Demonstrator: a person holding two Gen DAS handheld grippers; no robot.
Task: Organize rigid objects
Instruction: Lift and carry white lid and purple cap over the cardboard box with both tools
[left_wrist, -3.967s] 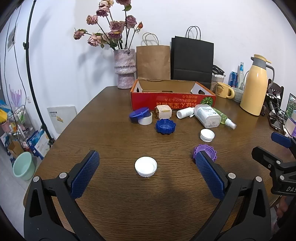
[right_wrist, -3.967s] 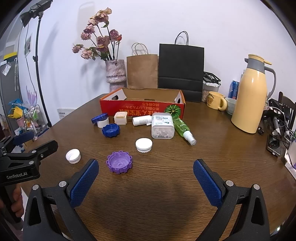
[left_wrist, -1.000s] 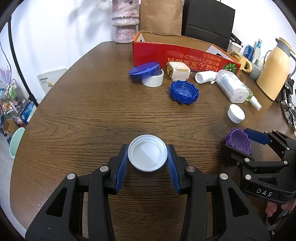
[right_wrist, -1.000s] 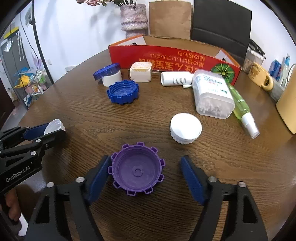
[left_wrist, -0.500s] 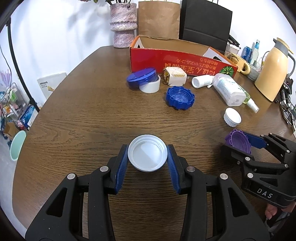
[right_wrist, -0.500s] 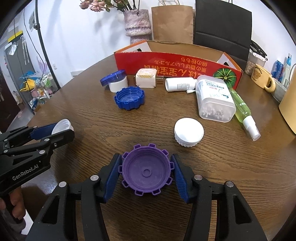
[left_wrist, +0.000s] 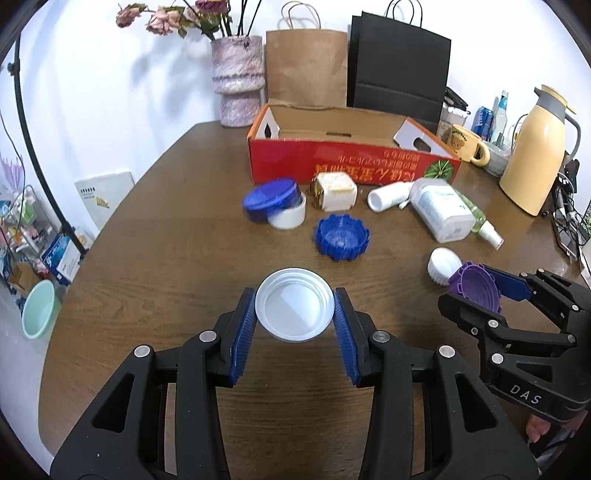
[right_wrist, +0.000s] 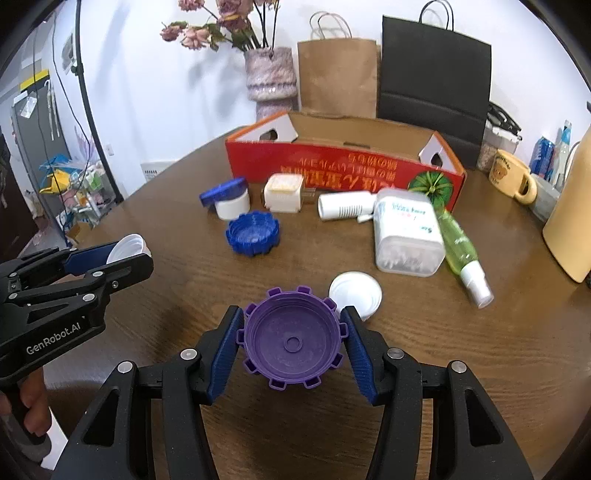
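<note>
Left gripper (left_wrist: 294, 314) clamps the round white plastic lid (left_wrist: 294, 309), right gripper (right_wrist: 291, 341) the notched purple plastic cap (right_wrist: 291, 341), both above the table; red cardboard box (left_wrist: 351, 168) looks empty, everything else unsorted.

Flowers (left_wrist: 177, 16): blooms cut off by the top edge in both views. White cap (right_wrist: 356, 293): near rim hidden behind the right tool (right_wrist: 291, 345) and its purple cap (right_wrist: 291, 341); in the left view the purple cap (left_wrist: 476, 286) covers its right side (left_wrist: 443, 266). Flask (right_wrist: 572, 210): cropped by the right edge; box (left_wrist: 351, 162) interior floor hidden by its front wall; print on the boxes, small bottle (left_wrist: 391, 195) too small to read.
</note>
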